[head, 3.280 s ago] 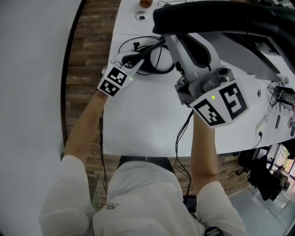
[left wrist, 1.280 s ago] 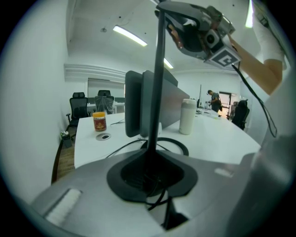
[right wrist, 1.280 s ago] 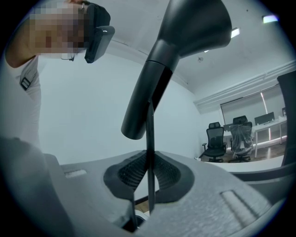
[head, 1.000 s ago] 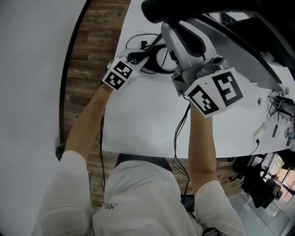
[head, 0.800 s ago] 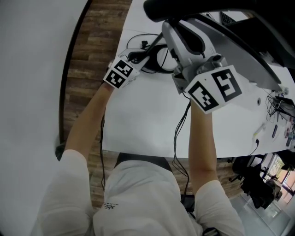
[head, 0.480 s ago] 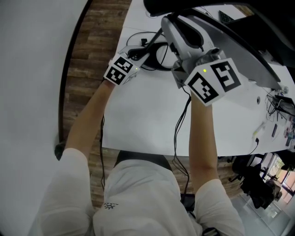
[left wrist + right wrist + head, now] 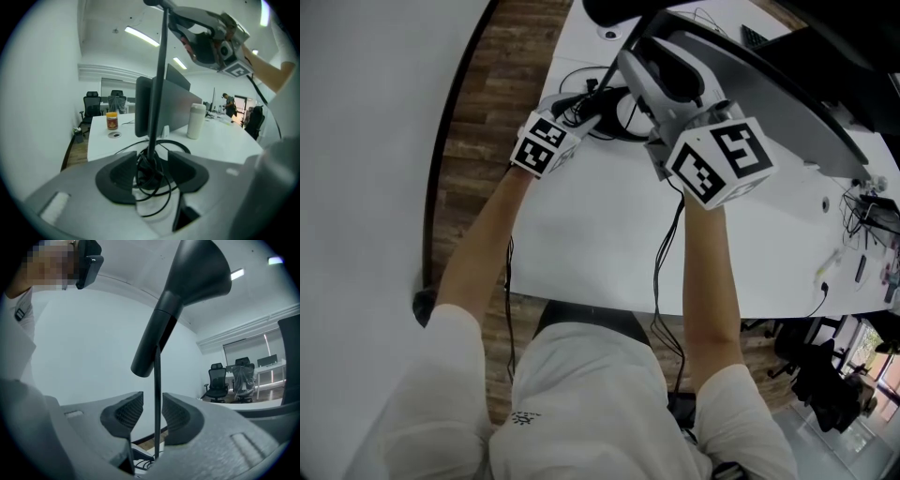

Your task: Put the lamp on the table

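Note:
The black lamp stands on the white table point(image 7: 600, 234) with its round base point(image 7: 180, 145) down and its cord point(image 7: 150, 187) coiled at the foot of the thin pole point(image 7: 159, 84). My left gripper point(image 7: 152, 173) is low at the base. Its jaws have just been opening and now stand wide on either side of the pole's foot and the cord, pads off both. My right gripper point(image 7: 152, 416) is higher up, level, below the lamp head point(image 7: 197, 273). Its jaws stand close round the pole point(image 7: 156, 380), with a gap showing on each side.
A monitor point(image 7: 154, 110), a white bottle point(image 7: 196, 121) and an orange-lidded jar point(image 7: 111, 120) stand farther back on the table. The table's left edge meets the wood floor point(image 7: 487, 112). Loose cables point(image 7: 872, 202) lie at the right. Office chairs point(image 7: 93, 104) stand behind.
Since the earliest frame both grippers and the lamp have shifted a little farther along the table. Over the last second both hands have stayed nearly in place.

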{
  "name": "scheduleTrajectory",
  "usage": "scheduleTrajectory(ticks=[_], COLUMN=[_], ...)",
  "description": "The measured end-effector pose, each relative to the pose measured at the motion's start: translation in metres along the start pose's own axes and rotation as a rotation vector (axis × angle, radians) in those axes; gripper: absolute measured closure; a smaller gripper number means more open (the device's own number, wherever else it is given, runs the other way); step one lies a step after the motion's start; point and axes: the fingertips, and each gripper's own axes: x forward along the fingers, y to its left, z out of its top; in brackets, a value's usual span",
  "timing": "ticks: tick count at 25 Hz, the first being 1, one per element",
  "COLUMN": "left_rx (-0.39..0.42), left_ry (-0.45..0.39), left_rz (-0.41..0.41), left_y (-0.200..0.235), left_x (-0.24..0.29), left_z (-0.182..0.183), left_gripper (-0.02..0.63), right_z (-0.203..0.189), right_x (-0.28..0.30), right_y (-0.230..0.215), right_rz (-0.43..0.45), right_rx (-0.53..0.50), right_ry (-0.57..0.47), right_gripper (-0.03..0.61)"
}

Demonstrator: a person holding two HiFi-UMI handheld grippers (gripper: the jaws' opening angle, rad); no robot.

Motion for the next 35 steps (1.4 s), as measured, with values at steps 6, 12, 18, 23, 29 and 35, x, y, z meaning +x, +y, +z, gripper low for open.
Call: scheduleTrajectory(ticks=[6,12,18,23,29,35], left_rx=[-0.041,-0.048,-0.074,-0.110,-0.130,-0.166], left_ry=[-0.036,-0.087,-0.157,-0.214,-0.220,-0.227], left_rz=[0.062,0.088,0.131,0.158,0.193,0.222], left_y=[-0.008,-0.055,-0.112,-0.158,-0.213,-0.276], left_x=[-0.030,-0.063,-0.107,-0.143,-0.182,-0.208], left_z=[0.019,0.055,0.100,0.127,0.138,0.136], left_gripper=[0.408,0.468,0.571,0.607,0.620,0.620], right_z=[0.016,0.023,0.035,0.047,0.059,0.056], right_x=[-0.029,-0.083,-0.143,-0.195,-0.260,-0.318], right_y=[0.010,0.019,0.041,0.056,0.082,0.107], right_rz=[0.018,0.041,0.102,0.126,0.165,0.179], right_rx=[0.011,0.081,0.111,0.127,0.143,0.121], right_ry=[-0.026,-0.051,-0.045,-0.049,-0.063,-0.048], right_gripper=[0.457,0.485,0.540,0.540,0.540,0.541])
